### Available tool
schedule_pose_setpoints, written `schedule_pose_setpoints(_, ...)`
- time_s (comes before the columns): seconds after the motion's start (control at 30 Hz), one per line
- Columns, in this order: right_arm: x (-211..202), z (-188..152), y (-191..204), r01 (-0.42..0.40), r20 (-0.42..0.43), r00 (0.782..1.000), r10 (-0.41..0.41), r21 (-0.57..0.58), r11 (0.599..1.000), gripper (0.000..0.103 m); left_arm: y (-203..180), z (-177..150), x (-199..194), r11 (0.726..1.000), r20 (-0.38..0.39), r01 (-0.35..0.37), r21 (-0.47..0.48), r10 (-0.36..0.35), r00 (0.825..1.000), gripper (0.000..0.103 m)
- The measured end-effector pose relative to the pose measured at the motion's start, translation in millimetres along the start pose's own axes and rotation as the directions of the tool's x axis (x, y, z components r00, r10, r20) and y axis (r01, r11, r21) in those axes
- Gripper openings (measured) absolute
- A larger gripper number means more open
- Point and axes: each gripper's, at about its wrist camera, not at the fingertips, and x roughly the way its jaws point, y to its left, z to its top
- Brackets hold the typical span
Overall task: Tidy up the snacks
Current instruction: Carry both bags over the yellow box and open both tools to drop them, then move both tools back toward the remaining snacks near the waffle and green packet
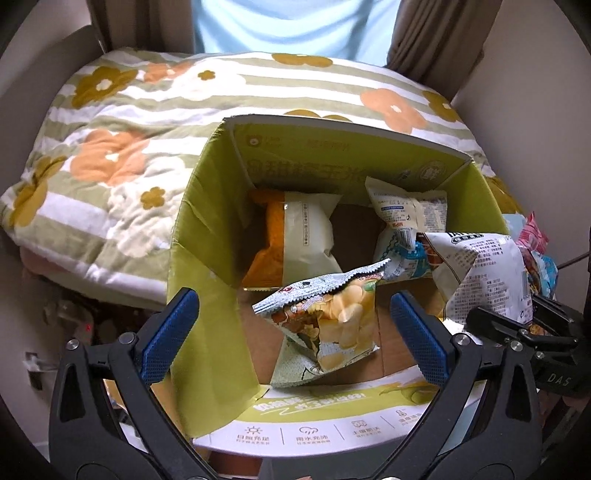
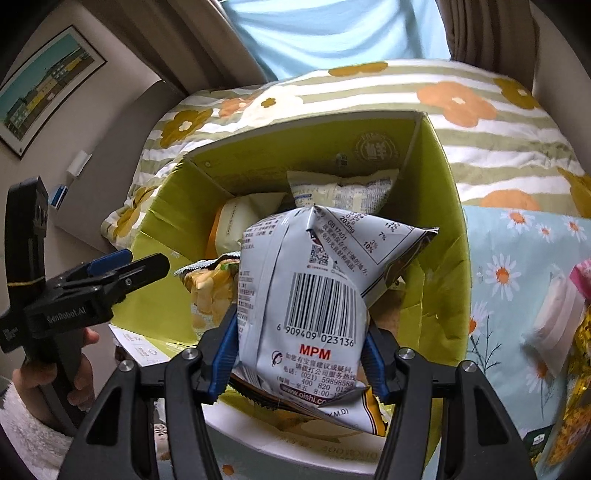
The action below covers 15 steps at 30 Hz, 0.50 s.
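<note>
A green cardboard box (image 1: 207, 206) stands open on the bed, also in the right wrist view (image 2: 439, 206). Inside lie an orange-and-white snack bag (image 1: 295, 236) and a cream bag (image 1: 410, 206). A green chip bag (image 1: 325, 321) sits in the box mouth between the fingers of my open left gripper (image 1: 291, 332), untouched by either pad. My right gripper (image 2: 295, 354) is shut on a silver snack bag (image 2: 306, 295) and holds it over the box's near right side; the bag also shows in the left wrist view (image 1: 480, 273).
A flowered quilt (image 1: 122, 122) lies behind and left of the box. A daisy-print sheet (image 2: 517, 266) to the right carries more snack bags (image 2: 557, 321). A person in a light blue shirt (image 1: 295, 26) stands behind the bed.
</note>
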Motion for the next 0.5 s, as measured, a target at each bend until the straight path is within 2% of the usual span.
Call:
schedule_pose_setpoints(0.1, 1, 0, 2, 0.004, 0.005, 1.0, -0.004, -0.012, 1.0, 0.059, -4, -3, -6, 1.0, 0.012, -0.004, 0.007, 0.004, 1.0, 0.103)
schedule_pose_setpoints(0.17, 1, -2, 4, 0.032, 0.021, 0.999, -0.031, -0.029, 0.999, 0.08, -6, -5, -8, 1.0, 0.017, -0.01, 0.009, 0.009, 1.0, 0.103)
schedule_pose_setpoints(0.2, 2, -3, 5, 0.06, 0.031, 0.998, -0.059, -0.046, 0.997, 0.099, -6, -6, -9, 1.0, 0.017, -0.011, 0.007, 0.011, 1.0, 0.103)
schedule_pose_setpoints(0.23, 1, -5, 6, 0.07, 0.044, 0.997, -0.068, -0.056, 0.996, 0.102, -6, -7, -10, 1.0, 0.017, -0.009, 0.004, 0.009, 1.0, 0.103)
schedule_pose_setpoints(0.33, -5, -12, 6, 0.085, 0.092, 0.993, -0.079, -0.062, 0.994, 0.102, -7, -14, -15, 1.0, 0.023, -0.003, -0.008, 0.003, 1.0, 0.103)
schedule_pose_setpoints(0.5, -13, -19, 9, 0.07, 0.098, 0.993, -0.065, -0.049, 0.996, 0.102, -8, -27, -22, 1.0, 0.028, -0.005, -0.003, 0.005, 1.0, 0.103)
